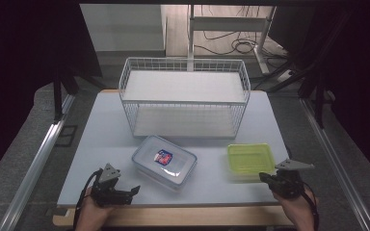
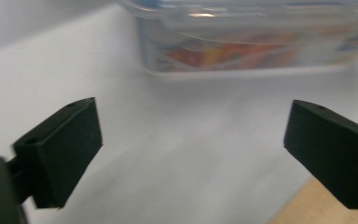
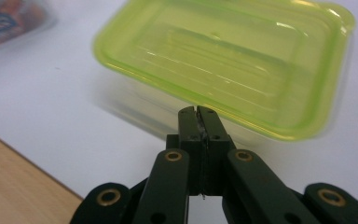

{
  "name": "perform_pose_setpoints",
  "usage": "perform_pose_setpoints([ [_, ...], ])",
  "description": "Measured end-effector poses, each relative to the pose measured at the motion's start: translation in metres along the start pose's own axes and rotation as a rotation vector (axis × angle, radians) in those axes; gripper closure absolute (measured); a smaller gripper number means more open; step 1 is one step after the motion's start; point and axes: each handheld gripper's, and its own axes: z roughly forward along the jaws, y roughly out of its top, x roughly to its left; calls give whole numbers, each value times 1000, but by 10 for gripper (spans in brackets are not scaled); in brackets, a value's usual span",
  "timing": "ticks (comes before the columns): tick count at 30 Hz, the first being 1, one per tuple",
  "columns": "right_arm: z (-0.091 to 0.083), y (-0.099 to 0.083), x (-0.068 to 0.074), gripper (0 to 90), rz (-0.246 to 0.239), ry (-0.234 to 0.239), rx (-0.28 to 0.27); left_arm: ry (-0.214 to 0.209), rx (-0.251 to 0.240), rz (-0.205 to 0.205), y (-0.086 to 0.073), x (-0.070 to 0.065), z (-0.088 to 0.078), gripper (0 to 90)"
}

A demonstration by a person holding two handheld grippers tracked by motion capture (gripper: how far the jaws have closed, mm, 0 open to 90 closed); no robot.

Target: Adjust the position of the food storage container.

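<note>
Right gripper (image 3: 199, 111), jaws clenched on nothing, sits at the near edge of the translucent lime-green rectangular plastic container (image 3: 223, 65), near right on the white table (image 1: 101, 139). Left gripper (image 2: 191, 140) jaws spread, facing the clear lidded box (image 2: 256, 37).

This looks like a lab or test room set up for recording, not a home. A plain white table (image 1: 101, 144) stands alone on a grey carpeted floor (image 1: 14, 168), with metal rails (image 1: 43, 149) running along both sides. Dark curtains (image 1: 24, 43) close off the left and right. Behind the table, loose cables (image 1: 231, 45) trail across the floor beside the legs of a metal desk frame (image 1: 260, 33).
</note>
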Motion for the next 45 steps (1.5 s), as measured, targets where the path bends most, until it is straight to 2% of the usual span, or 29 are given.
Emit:
perform_pose_setpoints([
  [1, 0, 0, 0, 879, 0, 0, 0, 0, 0, 0, 0, 0, 0, 69],
  [2, 0, 1, 5, 877, -1, 11, -13, 35, -14, 6, 3, 9, -1, 105],
  [3, 0, 1, 5, 877, -1, 11, -13, 35, -14, 6, 3, 9, -1, 151],
  [4, 2, 2, 11, 877, -7, 24, -18, 46, -30, -14, 4, 16, -2, 199],
  [6, 2, 3, 14, 877, -4, 37, -23, 45, -52, -42, 7, 25, -3, 218],
  [7, 6, 6, 22, 877, -20, 69, -32, 44, -69, -61, 9, 34, -2, 292],
  [8, 6, 6, 22, 877, -20, 69, -32, 44, -69, -61, 9, 34, -2, 300],
  [9, 12, 11, 31, 877, -64, 87, -12, 47, -70, -70, 10, 39, 1, 305],
  [11, 14, 12, 34, 877, -77, 91, 3, 51, -64, -67, 10, 41, 2, 313],
  [12, 23, 12, 35, 877, -108, 86, 48, 57, -59, -64, 10, 42, 3, 313],
  [13, 23, 12, 35, 877, -108, 86, 48, 62, -55, -61, 11, 43, 4, 313],
  [15, 27, 10, 27, 878, -84, 63, 68, 70, -54, -51, 11, 45, 6, 296],
  [16, 27, 10, 23, 881, -71, 57, 62, 87, -51, -40, 13, 48, 9, 290],
  [18, 27, 11, 16, 880, -51, 56, 49, 96, -51, -35, 15, 50, 11, 285],
  [24, 34, 17, -4, 882, -15, 23, 47, 107, -52, -35, 22, 57, 19, 305],
  [25, 34, 17, -4, 882, -15, 23, 47, 107, -52, -35, 22, 57, 19, 313],
  [26, 39, 21, -10, 883, -2, 12, 48, 107, -51, -38, 24, 58, 20, 332],
  [27, 39, 21, -10, 883, -2, 12, 48, 107, -49, -37, 25, 59, 22, 332],
  [28, 43, 25, -14, 882, 2, 10, 51, 102, -47, -37, 28, 61, 25, 377],
  [31, 45, 27, -11, 878, 7, 16, 49, 85, -41, -34, 34, 63, 32, 472],
  [34, 45, 30, 1, 861, -14, 27, 42, 7, -30, -44, 42, 60, 41, 595],
  [35, 45, 31, 6, 865, -19, 34, 37, 7, -30, -44, 42, 60, 41, 633],
  [36, 45, 32, 10, 875, -24, 42, 35, -19, -22, -41, 44, 58, 44, 671],
  [38, 45, 33, 18, 887, -31, 59, 29, -14, 21, -10, 46, 50, 46, 756],
  [42, 44, 36, 35, 887, -51, 99, 21, -57, 31, -27, 44, 47, 44, 811],
  [44, 45, 37, 45, 887, -69, 123, 13, -73, 41, -23, 44, 42, 43, 826],
  [45, 45, 37, 45, 887, -69, 123, 13, -73, 41, -23, 44, 42, 43, 831],
])
